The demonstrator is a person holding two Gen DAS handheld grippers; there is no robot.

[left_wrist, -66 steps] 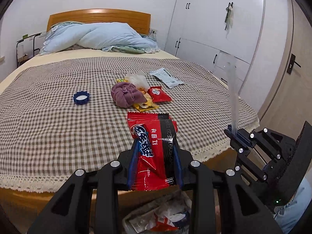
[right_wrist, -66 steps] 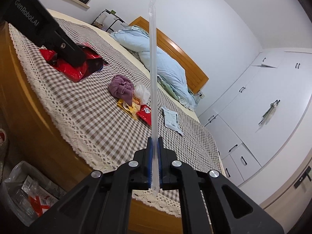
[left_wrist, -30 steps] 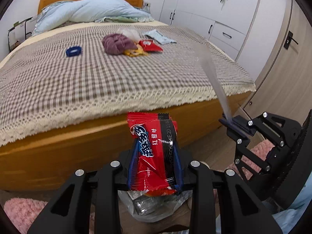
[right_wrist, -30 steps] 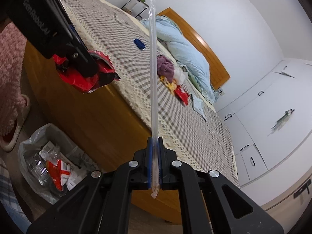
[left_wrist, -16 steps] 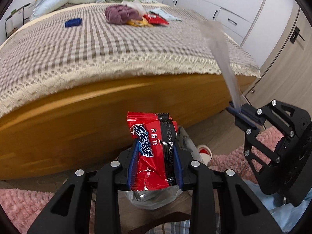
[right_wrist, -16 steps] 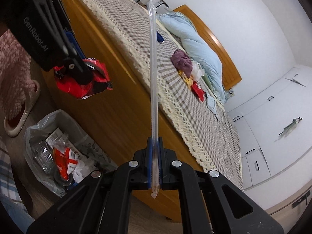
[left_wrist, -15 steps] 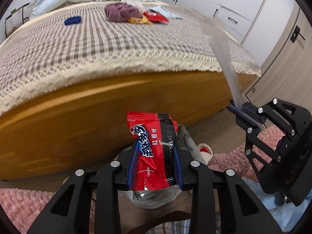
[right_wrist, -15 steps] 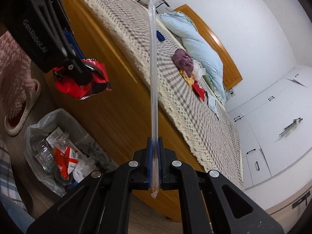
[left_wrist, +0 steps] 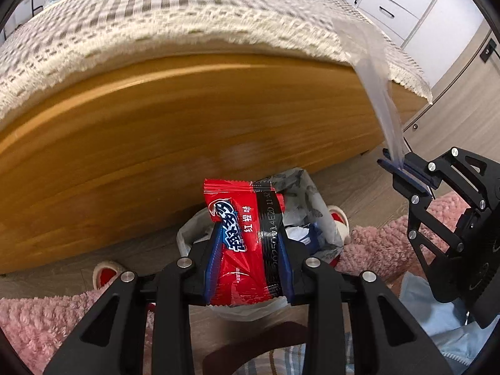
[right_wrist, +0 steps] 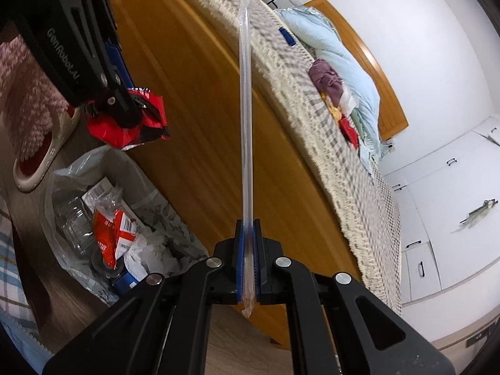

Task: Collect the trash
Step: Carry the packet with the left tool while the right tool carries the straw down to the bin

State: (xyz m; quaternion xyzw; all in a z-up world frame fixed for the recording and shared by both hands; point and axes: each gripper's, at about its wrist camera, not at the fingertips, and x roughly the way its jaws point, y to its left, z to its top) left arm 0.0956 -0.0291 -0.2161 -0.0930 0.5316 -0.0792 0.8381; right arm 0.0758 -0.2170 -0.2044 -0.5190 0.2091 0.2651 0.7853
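From my end both feeds are bright and evenly lit, soft indoor light with no hard shadows; I cannot see the source itself. The wooden bed frame (left_wrist: 193, 118) is my reference. On it I see a faint pale sheen patch near its lower middle, possibly glare. Its grain is smeared by motion blur in both views, and the lace-edged checked bedspread (left_wrist: 156, 22) above it is streaked too. Near the lens, the red snack wrapper (left_wrist: 247, 243) below the frame stays sharp. Fisheye distortion bows the frame into an arc, and dark vignetting closes every corner.
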